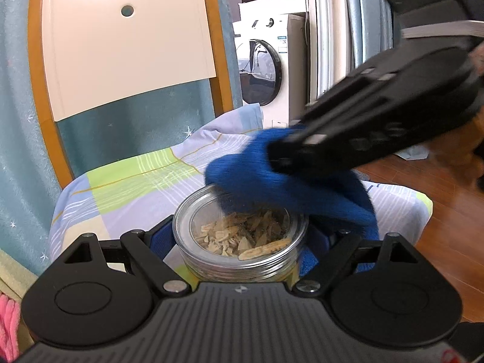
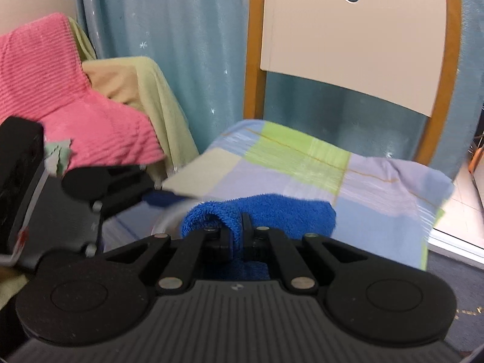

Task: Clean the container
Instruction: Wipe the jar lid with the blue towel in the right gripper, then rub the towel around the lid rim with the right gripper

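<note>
My left gripper [image 1: 242, 242] clamps the glass jar [image 1: 240, 239] at lower centre, dried flakes inside; my right gripper [image 2: 239, 230], jaws pinched narrow on the blue cloth [image 2: 272, 211], presses it against the jar's rim

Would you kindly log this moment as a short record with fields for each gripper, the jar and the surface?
left gripper: clamped around glass jar
right gripper: pinching blue cloth
jar state: no lid, tan flakes inside
cloth position: draped over the jar's far rim
surface: checked bedding
background: washing machine, pink towel
</note>
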Demonstrator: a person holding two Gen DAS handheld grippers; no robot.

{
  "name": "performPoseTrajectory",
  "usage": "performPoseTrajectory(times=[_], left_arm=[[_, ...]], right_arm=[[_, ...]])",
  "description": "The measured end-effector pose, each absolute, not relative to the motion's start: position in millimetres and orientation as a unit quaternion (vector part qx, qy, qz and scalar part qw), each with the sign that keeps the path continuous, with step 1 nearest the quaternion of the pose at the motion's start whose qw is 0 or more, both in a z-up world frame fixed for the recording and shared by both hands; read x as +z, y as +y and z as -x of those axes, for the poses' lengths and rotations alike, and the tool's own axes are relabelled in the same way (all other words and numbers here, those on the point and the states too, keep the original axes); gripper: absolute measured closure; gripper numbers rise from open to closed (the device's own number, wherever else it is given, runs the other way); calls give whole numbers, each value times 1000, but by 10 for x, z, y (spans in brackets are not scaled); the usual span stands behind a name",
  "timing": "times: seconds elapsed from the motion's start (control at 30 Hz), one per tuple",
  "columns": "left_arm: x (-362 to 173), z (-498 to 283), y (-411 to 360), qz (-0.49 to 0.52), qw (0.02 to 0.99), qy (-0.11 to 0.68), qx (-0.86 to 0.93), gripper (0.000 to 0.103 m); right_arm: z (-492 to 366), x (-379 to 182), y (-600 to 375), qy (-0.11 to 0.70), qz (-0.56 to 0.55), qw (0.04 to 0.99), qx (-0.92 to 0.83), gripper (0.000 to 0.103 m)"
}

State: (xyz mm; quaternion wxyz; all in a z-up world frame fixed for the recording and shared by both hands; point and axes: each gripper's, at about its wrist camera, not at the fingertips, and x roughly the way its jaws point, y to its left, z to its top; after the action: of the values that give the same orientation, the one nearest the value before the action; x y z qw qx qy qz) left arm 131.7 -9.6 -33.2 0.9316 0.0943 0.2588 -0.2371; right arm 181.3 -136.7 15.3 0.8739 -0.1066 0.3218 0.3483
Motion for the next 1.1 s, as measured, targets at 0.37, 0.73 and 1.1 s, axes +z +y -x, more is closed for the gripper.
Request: performPoseTrajectory(times=[0.37, 0.73, 1.1], left_arm=[[-336, -1332, -98, -93, 933, 260, -231, 17], [-338, -1354, -89, -92, 933, 258, -234, 17], [-340, -1375, -81, -92, 933, 262, -231, 17]], right_arm=[[-1861, 94, -1070, 311, 67, 863, 392, 101], [-1750, 163, -1435, 332, 85, 867, 361, 100], [-1882, 77, -1131, 312, 57, 870, 377, 102]])
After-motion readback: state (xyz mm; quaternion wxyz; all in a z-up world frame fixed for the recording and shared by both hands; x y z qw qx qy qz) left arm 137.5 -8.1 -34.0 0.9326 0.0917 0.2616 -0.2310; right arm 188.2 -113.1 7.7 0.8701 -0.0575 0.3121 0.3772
